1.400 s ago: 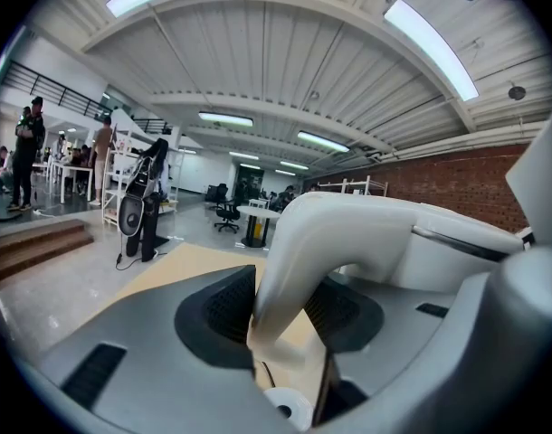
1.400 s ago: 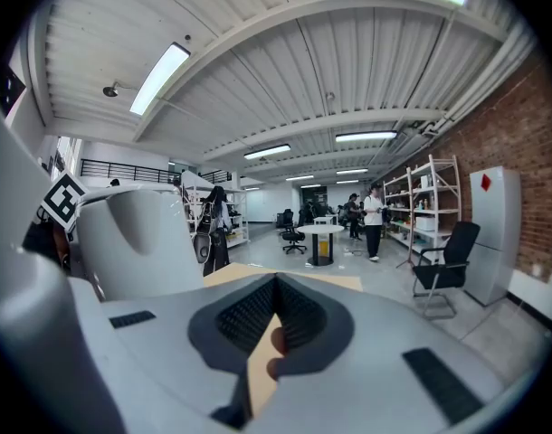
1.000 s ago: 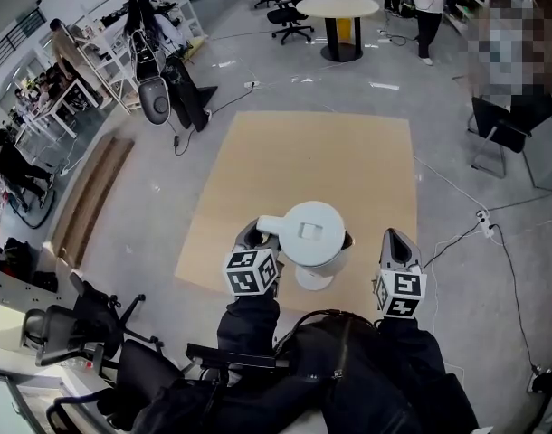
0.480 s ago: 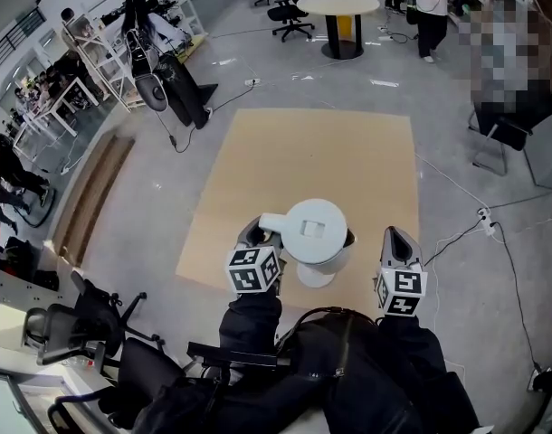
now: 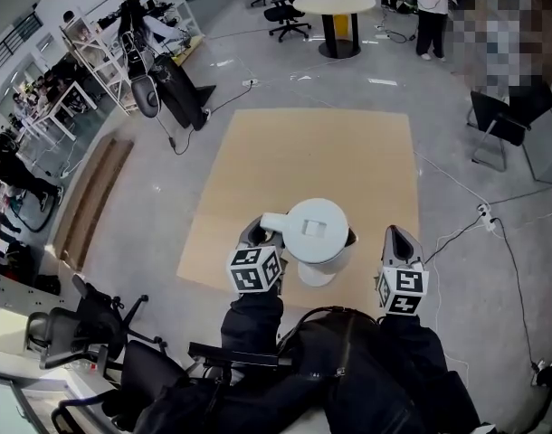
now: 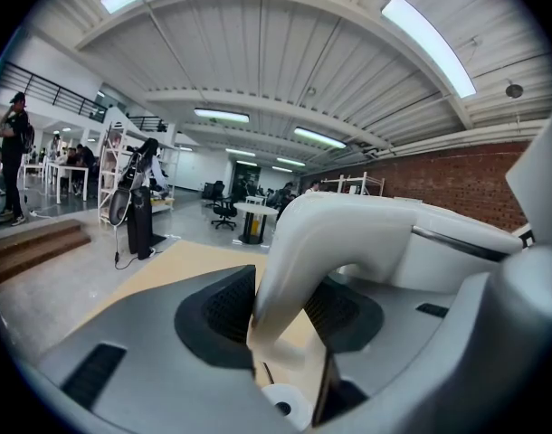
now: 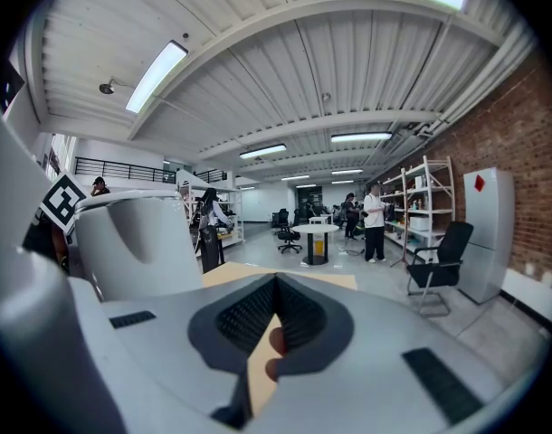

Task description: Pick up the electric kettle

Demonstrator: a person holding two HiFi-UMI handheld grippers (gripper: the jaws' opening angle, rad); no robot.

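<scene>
The white electric kettle (image 5: 316, 231) hangs over the tan floor mat (image 5: 303, 152), with its round white base (image 5: 316, 276) showing below it. My left gripper (image 5: 257, 234) is shut on the kettle's curved handle (image 6: 321, 242), which sits pinched between the dark pads (image 6: 223, 306). The base (image 6: 285, 407) shows far below through the jaws. My right gripper (image 5: 395, 239) hangs to the kettle's right, apart from it, shut with nothing in it. In the right gripper view the gripper (image 7: 274, 283) points across the room and the kettle body (image 7: 136, 242) stands at the left.
A round table (image 5: 337, 7) and an office chair (image 5: 288, 16) stand beyond the mat. A black chair (image 5: 498, 120) is at the right, with cables and a power strip (image 5: 484, 220) on the floor. Chairs (image 5: 86, 319) crowd the lower left. People stand at the room's edges.
Hardly anything differs: the kettle stays held in my left gripper above its base, and the right gripper keeps its place.
</scene>
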